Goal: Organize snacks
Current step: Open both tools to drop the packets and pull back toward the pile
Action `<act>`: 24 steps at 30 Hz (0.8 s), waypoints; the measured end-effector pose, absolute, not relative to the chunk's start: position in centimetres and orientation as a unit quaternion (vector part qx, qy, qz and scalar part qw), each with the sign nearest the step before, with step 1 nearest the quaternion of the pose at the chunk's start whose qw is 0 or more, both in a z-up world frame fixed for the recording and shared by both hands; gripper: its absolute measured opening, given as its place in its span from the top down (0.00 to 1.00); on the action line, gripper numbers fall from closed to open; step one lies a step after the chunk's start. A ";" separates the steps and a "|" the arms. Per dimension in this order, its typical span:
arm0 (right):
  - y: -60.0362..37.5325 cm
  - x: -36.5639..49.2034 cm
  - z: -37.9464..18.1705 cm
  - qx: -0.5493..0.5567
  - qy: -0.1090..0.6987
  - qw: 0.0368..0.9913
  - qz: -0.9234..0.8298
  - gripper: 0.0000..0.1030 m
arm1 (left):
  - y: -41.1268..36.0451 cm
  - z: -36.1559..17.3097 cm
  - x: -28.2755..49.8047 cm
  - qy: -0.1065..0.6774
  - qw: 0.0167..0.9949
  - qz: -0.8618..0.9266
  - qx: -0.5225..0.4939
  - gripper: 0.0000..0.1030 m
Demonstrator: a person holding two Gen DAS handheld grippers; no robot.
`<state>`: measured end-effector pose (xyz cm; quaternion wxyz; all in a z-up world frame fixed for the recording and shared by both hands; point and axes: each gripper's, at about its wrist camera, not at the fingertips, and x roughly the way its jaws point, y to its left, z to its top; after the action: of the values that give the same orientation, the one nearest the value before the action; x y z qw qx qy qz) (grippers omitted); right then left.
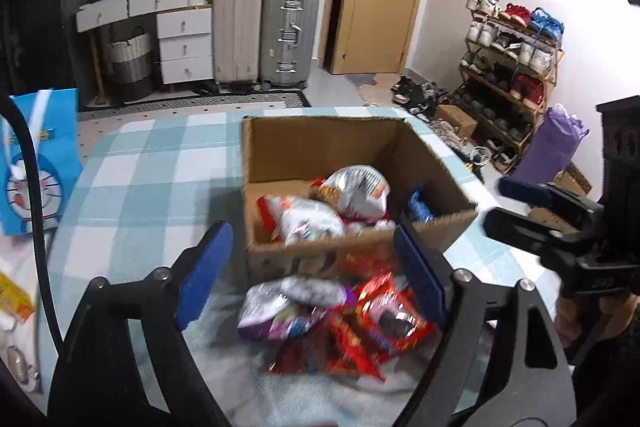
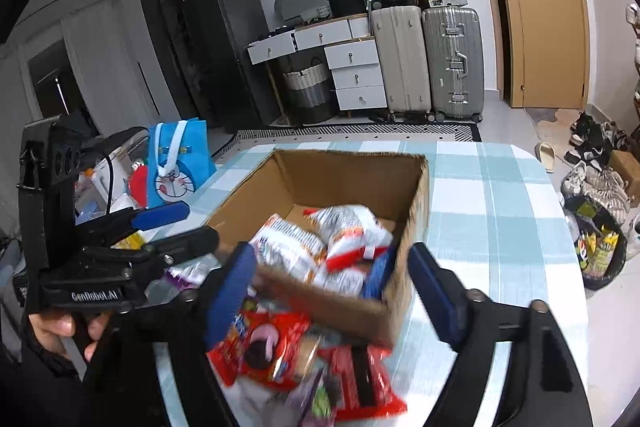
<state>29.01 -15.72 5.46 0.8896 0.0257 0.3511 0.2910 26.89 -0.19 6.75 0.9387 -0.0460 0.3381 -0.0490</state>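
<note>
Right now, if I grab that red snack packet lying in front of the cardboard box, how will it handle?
The red snack packet looks like thin glossy film, so probably floppy, crinkly and a bit slippery. It seems puffed, so likely light. It overlaps other packets in the pile, so lifting it may drag neighbours along.

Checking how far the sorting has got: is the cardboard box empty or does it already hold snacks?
Partly filled. The cardboard box already holds several snack packets, while a pile of packets lies on the table outside it.
</note>
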 end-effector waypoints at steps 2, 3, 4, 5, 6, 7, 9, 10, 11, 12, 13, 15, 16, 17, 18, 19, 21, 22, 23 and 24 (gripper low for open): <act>-16.4 27.7 5.5 0.025 0.350 0.892 0.285 0.04 | 0.0 6.9 25.1 0.328 0.943 -0.040 -0.040 0.05; -16.6 27.2 5.5 0.024 0.349 0.894 0.281 0.01 | 0.2 7.1 24.0 0.323 0.945 -0.038 -0.041 0.01; -16.9 26.5 5.5 0.022 0.347 0.896 0.276 0.01 | 0.5 7.1 23.2 0.319 0.946 -0.040 -0.044 0.01; -17.1 26.0 5.5 0.021 0.345 0.898 0.272 0.01 | 0.7 7.1 22.5 0.318 0.946 -0.043 -0.046 0.01; -17.3 25.3 5.5 0.019 0.345 0.898 0.272 0.01 | 1.0 7.1 21.8 0.317 0.946 -0.043 -0.048 0.01; -17.4 24.8 5.5 0.018 0.345 0.898 0.272 0.01 | 1.3 7.0 21.2 0.316 0.947 -0.040 -0.049 0.01; -17.7 23.6 5.4 0.014 0.344 0.899 0.271 0.01 | 1.8 6.9 20.0 0.313 0.948 -0.037 -0.052 0.01; -17.7 23.2 5.3 0.011 0.344 0.899 0.271 0.01 | 1.9 6.7 19.3 0.313 0.948 -0.035 -0.054 0.01; -17.8 22.6 5.2 0.007 0.344 0.900 0.269 0.01 | 2.1 6.4 18.7 0.315 0.947 -0.033 -0.056 0.01; -18.0 21.9 5.0 0.003 0.344 0.899 0.271 0.01 | 2.1 6.2 18.1 0.317 0.946 -0.033 -0.057 0.01; -18.0 21.5 4.8 0.001 0.346 0.898 0.270 0.01 | 2.3 5.9 17.4 0.319 0.945 -0.034 -0.058 0.01; -18.2 20.6 4.3 -0.002 0.350 0.896 0.272 0.01 | 2.5 5.5 16.6 0.320 0.945 -0.030 -0.059 0.01; -18.3 20.2 4.0 -0.004 0.352 0.896 0.270 0.01 | 2.5 5.2 16.2 0.320 0.945 -0.030 -0.060 0.01; -18.3 19.9 3.7 -0.005 0.354 0.895 0.270 0.01 | 2.6 4.8 15.8 0.320 0.945 -0.032 -0.063 0.01; -18.3 19.7 3.4 -0.006 0.357 0.894 0.269 0.01 | 2.7 4.4 15.4 0.324 0.943 -0.035 -0.067 0.01; -18.2 19.7 3.1 -0.004 0.362 0.893 0.269 0.01 | 2.7 4.1 15.3 0.326 0.942 -0.040 -0.069 0.01; -17.8 19.7 2.9 -0.007 0.374 0.885 0.277 0.01 | 2.1 3.5 15.4 0.329 0.941 -0.044 -0.070 0.01; -17.7 19.6 2.9 -0.008 0.371 0.887 0.275 0.01 | 2.0 3.2 15.3 0.330 0.940 -0.044 -0.068 0.01; -17.6 19.6 2.9 -0.008 0.371 0.888 0.273 0.01 | 1.7 2.9 15.3 0.337 0.939 -0.044 -0.060 0.01; -17.5 19.5 2.8 -0.006 0.373 0.886 0.274 0.01 | 1.6 2.8 15.4 0.339 0.938 -0.044 -0.056 0.01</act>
<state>19.53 -17.51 2.78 0.8862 -0.0058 0.3734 0.2741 15.37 1.57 2.84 0.9381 -0.0563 0.3389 -0.0436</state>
